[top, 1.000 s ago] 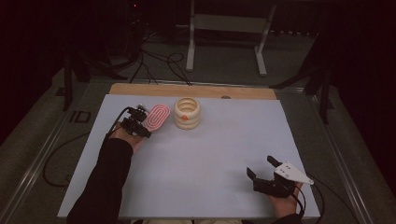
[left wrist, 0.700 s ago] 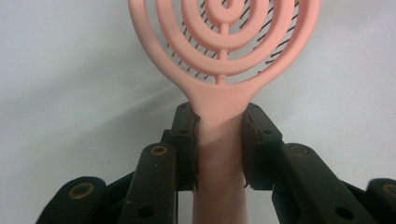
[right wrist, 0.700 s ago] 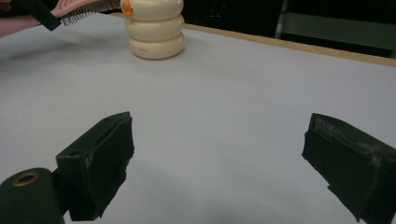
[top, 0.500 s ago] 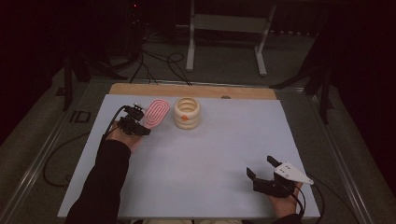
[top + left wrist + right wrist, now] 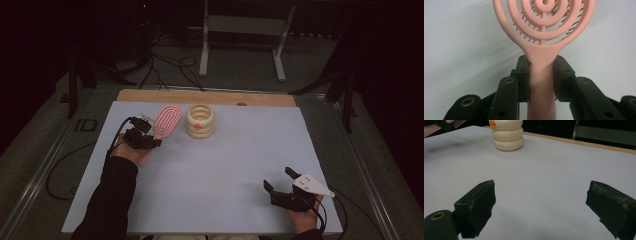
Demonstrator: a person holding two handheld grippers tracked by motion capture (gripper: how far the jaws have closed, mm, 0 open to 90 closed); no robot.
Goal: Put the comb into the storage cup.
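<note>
A pink hairbrush [image 5: 167, 122] with a ringed oval head is lifted over the table's back left, bristles facing down. My left gripper [image 5: 148, 138] is shut on its handle; in the left gripper view both pads clamp the pink hairbrush handle [image 5: 541, 75]. A cream ribbed holder [image 5: 200, 121] with an orange mark stands just right of the brush head, also far ahead as the cream holder [image 5: 506, 135] in the right gripper view. My right gripper [image 5: 280, 179] rests near the front right edge, open, nothing between its pads [image 5: 480, 202].
The pale blue table mat [image 5: 225, 165] lies on a wooden board [image 5: 205, 97]. Cables [image 5: 165, 65] and a white metal stand [image 5: 240, 35] sit on the dark floor beyond the far edge.
My left gripper has drawn slightly back and left with the brush, and the brush head has tilted more upright. The right gripper has not moved.
</note>
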